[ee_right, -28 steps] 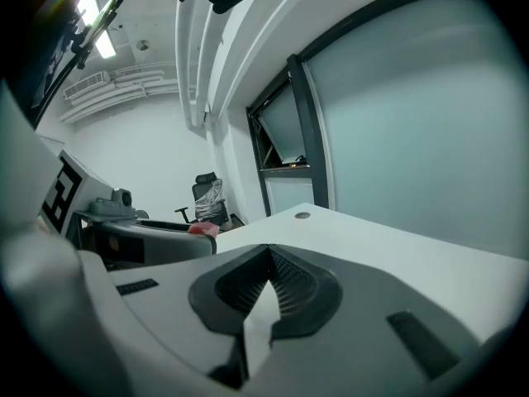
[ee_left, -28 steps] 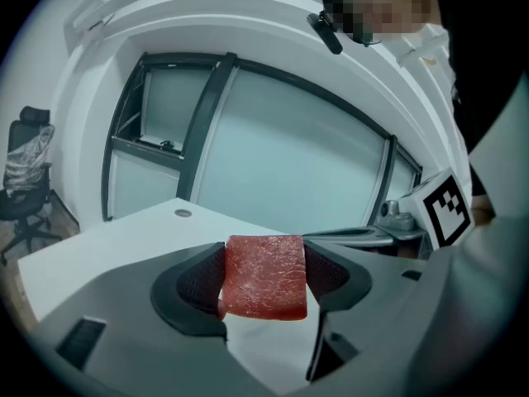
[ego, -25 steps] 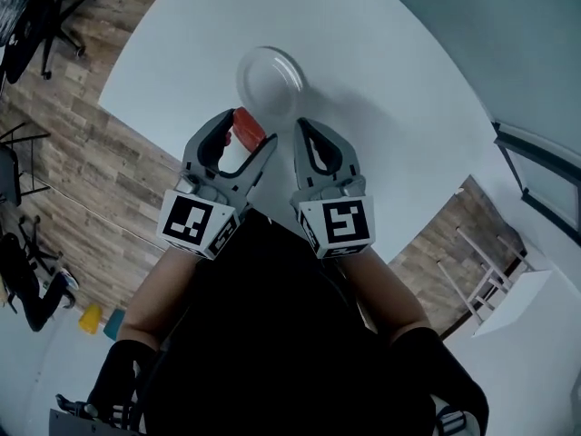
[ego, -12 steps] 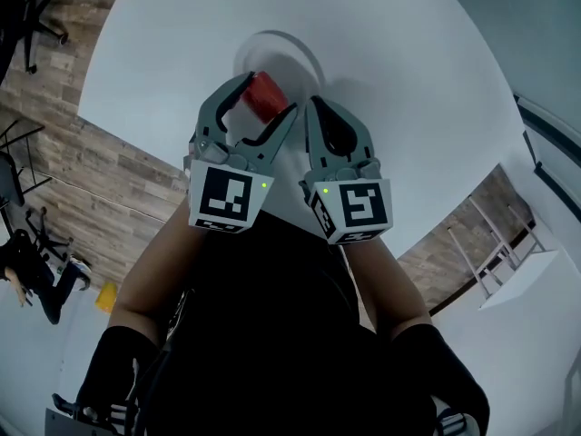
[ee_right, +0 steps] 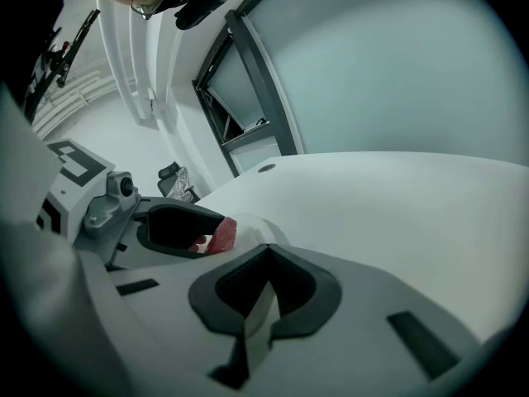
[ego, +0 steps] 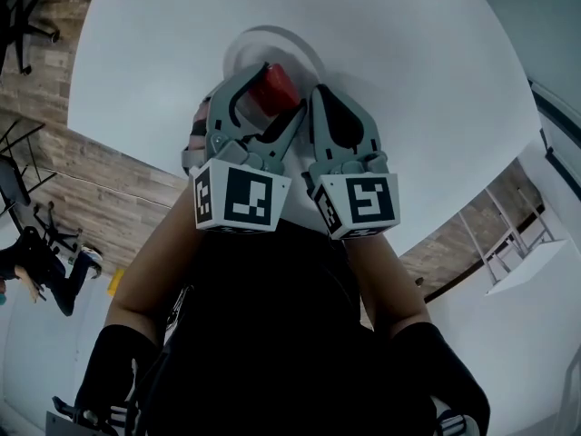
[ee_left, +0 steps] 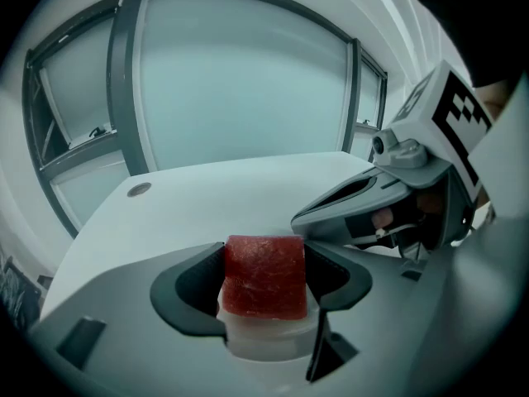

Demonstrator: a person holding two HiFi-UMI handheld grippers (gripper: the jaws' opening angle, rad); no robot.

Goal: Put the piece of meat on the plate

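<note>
A red cube of meat [ego: 272,86] is clamped in my left gripper [ego: 278,89], which is shut on it and holds it over the near part of the white plate [ego: 263,42]. In the left gripper view the meat [ee_left: 264,275] fills the gap between the dark pads, with a whitish surface just below it. My right gripper [ego: 323,98] hangs close beside it on the right, jaws shut and empty. The right gripper view shows those shut jaws [ee_right: 260,284], with the meat [ee_right: 221,233] and the plate's rim [ee_right: 263,227] to the left.
The round white table [ego: 427,98] has its edge near on the left, with wooden floor [ego: 100,189] and office chairs beyond. A small round grommet [ee_left: 138,189] sits in the far part of the tabletop. Glass walls with dark frames stand behind.
Both grippers have moved forward together. The left one has carried the meat from beside the plate's near left edge to above the plate. The right stays shut.
</note>
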